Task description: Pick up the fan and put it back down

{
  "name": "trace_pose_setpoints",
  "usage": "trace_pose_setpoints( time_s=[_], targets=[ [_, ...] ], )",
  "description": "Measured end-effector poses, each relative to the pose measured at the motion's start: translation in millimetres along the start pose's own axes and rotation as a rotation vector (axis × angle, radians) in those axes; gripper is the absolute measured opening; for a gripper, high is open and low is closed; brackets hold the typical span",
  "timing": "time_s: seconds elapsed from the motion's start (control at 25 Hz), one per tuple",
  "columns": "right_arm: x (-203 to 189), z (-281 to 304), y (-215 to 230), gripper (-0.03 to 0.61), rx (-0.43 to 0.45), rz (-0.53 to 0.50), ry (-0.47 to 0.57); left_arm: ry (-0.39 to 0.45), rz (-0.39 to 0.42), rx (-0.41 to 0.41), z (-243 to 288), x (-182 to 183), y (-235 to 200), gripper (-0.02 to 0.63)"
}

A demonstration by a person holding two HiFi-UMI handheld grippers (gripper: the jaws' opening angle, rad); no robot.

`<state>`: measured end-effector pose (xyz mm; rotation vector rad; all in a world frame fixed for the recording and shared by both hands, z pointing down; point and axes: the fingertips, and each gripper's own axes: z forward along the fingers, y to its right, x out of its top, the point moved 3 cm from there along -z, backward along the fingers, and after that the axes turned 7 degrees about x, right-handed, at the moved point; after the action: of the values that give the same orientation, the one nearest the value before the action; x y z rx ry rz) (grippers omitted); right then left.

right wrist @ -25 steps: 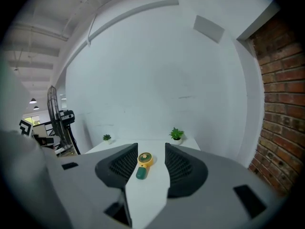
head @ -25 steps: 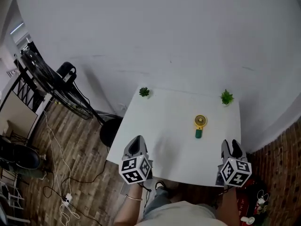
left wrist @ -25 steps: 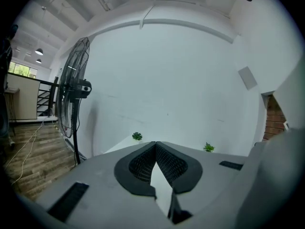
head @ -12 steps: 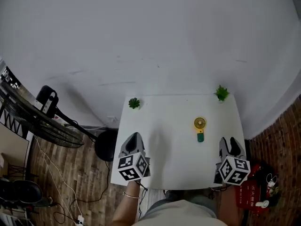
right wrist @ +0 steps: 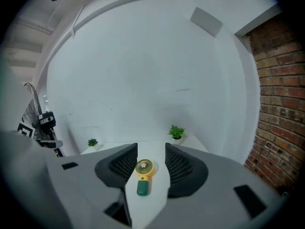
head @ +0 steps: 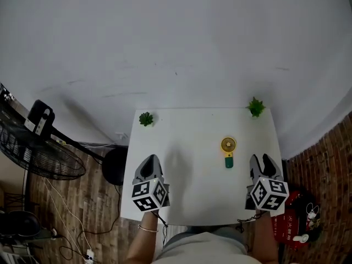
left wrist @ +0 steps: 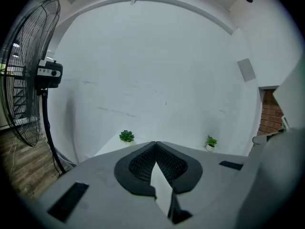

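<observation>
A small hand fan [head: 227,150] with a yellow round head and a green handle lies flat on the white table [head: 192,175], right of centre. In the right gripper view the fan [right wrist: 143,174] shows through the gap ahead of the jaws. My right gripper [head: 262,164] hovers at the table's right front, open, a short way right of the fan and nearer the front edge, with nothing between its fingers. My left gripper [head: 147,166] is at the left front, its jaws meeting at the tips [left wrist: 155,144], shut and empty.
Two small potted plants stand at the back corners, one on the left [head: 146,119] and one on the right [head: 255,107]. A black standing fan [head: 33,147] is on the wooden floor to the left. A brick wall [right wrist: 276,104] rises on the right.
The head view has shifted, so the table sits more centred and the floor fan has slid left. Both grippers stay near the front edge; the small fan has not moved.
</observation>
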<state>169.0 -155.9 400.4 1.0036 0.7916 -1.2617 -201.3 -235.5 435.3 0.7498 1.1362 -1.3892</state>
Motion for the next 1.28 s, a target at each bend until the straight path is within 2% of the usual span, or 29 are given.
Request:
trace_pose_setpoints(
  time_s=[0.44,1.0,1.28],
  targets=[
    [-4.5,39.9,-9.9,0.184,0.064,-0.021,-0.07,-0.025,-0.022,0.071,4.3,-10.6,-18.5,0.012],
    [-55.4,88.6,-22.4,0.187,0.131,-0.068,-0.247,-0.122,-0.061,0.147,-6.3,-69.6,-40.0,0.011],
    [-91.7,103.2,-23.6,0.19,0.142,-0.052,-0.323,-0.182,-0.077,0.182,-10.4,-100.6,-46.3,0.012]
  ],
)
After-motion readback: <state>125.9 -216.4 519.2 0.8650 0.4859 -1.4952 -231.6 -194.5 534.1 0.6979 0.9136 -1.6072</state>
